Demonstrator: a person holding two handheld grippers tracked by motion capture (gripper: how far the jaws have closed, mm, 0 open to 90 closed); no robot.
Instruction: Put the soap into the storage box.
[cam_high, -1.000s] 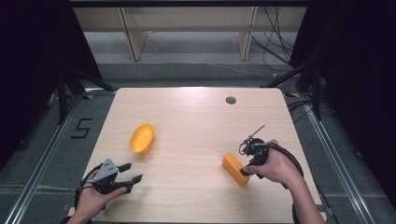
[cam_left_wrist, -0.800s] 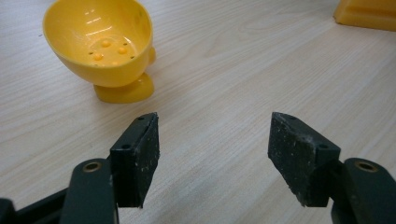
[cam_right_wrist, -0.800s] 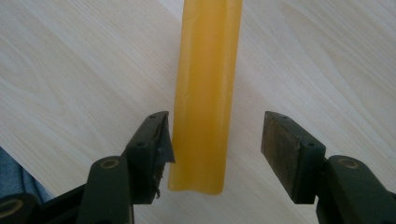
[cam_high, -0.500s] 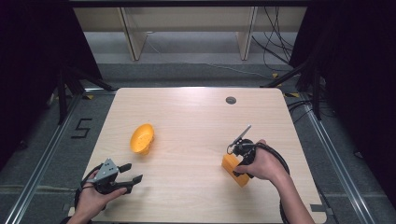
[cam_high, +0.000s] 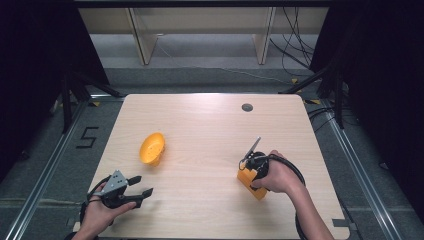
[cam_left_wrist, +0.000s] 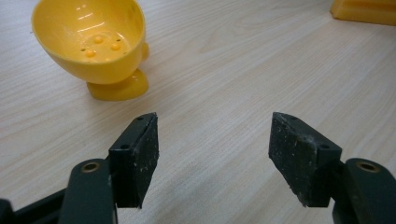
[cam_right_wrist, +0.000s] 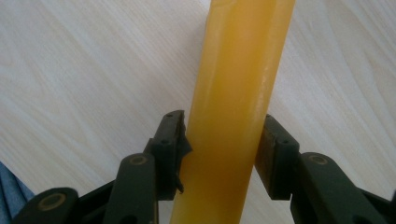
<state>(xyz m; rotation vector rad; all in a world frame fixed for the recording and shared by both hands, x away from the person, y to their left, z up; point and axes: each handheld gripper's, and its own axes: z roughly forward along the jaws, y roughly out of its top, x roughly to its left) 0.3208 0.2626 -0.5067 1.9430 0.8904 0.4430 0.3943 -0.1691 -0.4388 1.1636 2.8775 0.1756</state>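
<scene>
A yellow footed bowl (cam_high: 152, 148) rests tilted on the wooden table (cam_high: 200, 125), left of the middle; in the left gripper view the bowl (cam_left_wrist: 88, 42) is at the upper left, its opening facing the camera. My left gripper (cam_high: 142, 185) sits near the front left, open (cam_left_wrist: 212, 154), with bare table between its jaws. An orange-yellow block (cam_high: 248, 181) lies at the front right. My right gripper (cam_high: 254, 169) is shut on the block (cam_right_wrist: 233, 93), one jaw pressing each side. The block's corner (cam_left_wrist: 364, 11) peeks in at the top right of the left gripper view.
A small dark round grommet (cam_high: 247, 107) sits in the table's far right part. Black cables (cam_high: 292, 170) loop from the right gripper over the table. Beyond the far edge are floor and shelf legs (cam_high: 142, 40).
My right gripper has moved left and down over the orange-yellow block and shut on it. The left gripper and the bowl have stayed put.
</scene>
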